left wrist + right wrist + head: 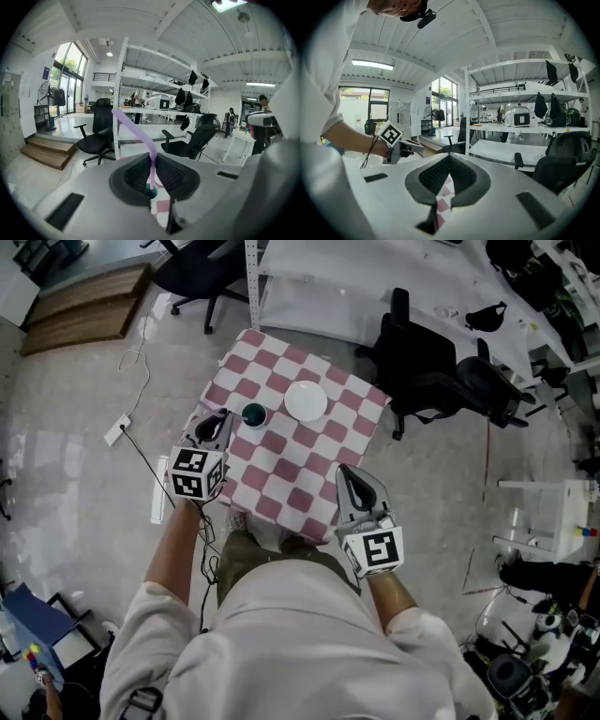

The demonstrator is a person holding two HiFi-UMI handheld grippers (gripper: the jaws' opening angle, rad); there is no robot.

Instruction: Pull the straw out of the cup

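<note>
My left gripper (217, 420) is up over the left side of the small surface (291, 470), which is all pink and white squares. In the left gripper view its jaws are pinched tight on the purple straw (137, 130). They hold it on its straight part. Above the jaws the straw bends and slants up to the left. Below the jaws a short bit of straw hangs down toward the teal cup (151, 191). The low tip is right at the mouth of the cup. I cannot tell if it is a little way inside or just above.

In the head view the cup stands upright on the surface, just beside the tip of my left gripper. A round white plate (306, 400) lies near the cup, on its right, and the two do not touch.

My right gripper (347, 472) is over the near right edge of the surface, well apart from the cup and the plate. In the right gripper view its jaws are together at the tips with nothing between them. Through the gap lower down I see only pink and white squares. That view also shows my left gripper out to the left, with its marker cube (390, 134) facing me.

Black office chairs (422, 367) stand on the floor past the right side of the surface.
</note>
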